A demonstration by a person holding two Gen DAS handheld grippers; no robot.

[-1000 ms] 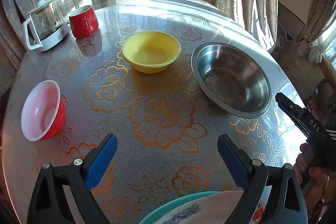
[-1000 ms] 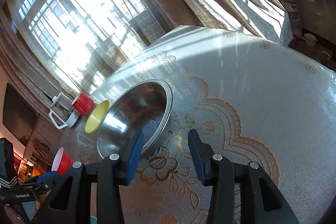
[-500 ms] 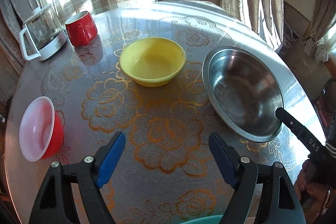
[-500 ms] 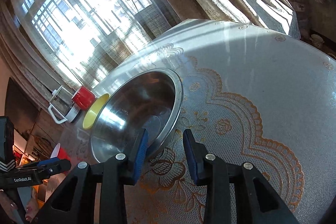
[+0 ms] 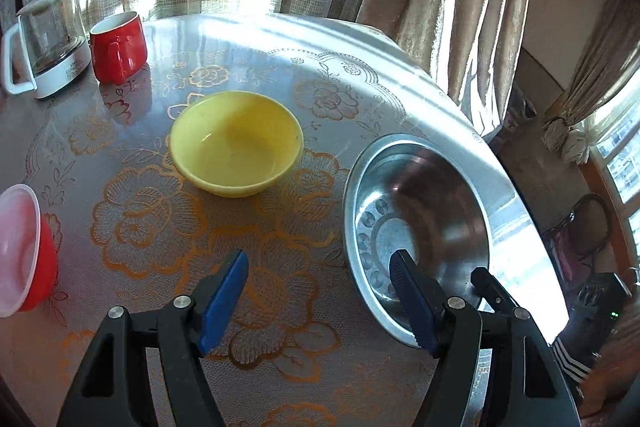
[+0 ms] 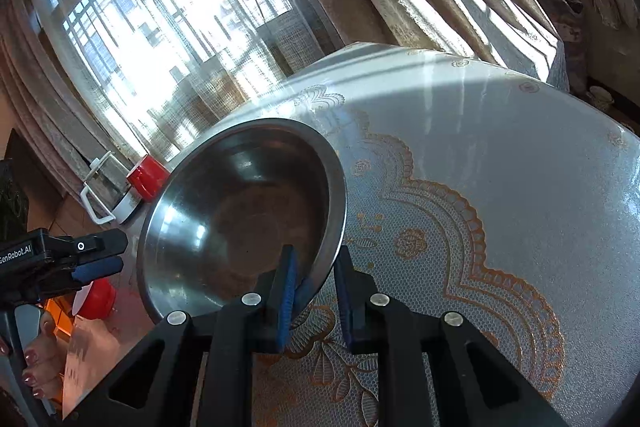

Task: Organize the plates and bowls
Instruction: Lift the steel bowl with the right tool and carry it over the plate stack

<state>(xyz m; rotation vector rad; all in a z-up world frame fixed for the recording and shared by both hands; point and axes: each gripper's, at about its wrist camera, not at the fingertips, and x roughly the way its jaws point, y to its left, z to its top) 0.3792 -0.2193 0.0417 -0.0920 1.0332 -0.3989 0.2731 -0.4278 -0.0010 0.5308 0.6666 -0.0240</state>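
Note:
A steel bowl [image 5: 420,219] [image 6: 240,219] sits at the table's right side, tipped toward me in the right wrist view. My right gripper [image 6: 316,259] is closing on its near rim, one pad inside the bowl and one outside. A yellow bowl [image 5: 236,143] stands mid-table. At the left edge is a red bowl [image 5: 20,247] with a white inside. My left gripper [image 5: 320,263] hovers over the tablecloth, its jaws narrowing with nothing between them. Its right finger hangs over the steel bowl's near-left rim.
A red mug [image 5: 118,47] and a glass kettle [image 5: 48,39] stand at the far left by the curtained window. The round table [image 5: 280,367] drops off just right of the steel bowl. A person's hand [image 6: 40,367] holds the left gripper [image 6: 96,255].
The left gripper moved forward and right toward the steel bowl and its jaws narrowed; the teal-rimmed plate left its view. The right jaws closed in around the steel bowl's rim.

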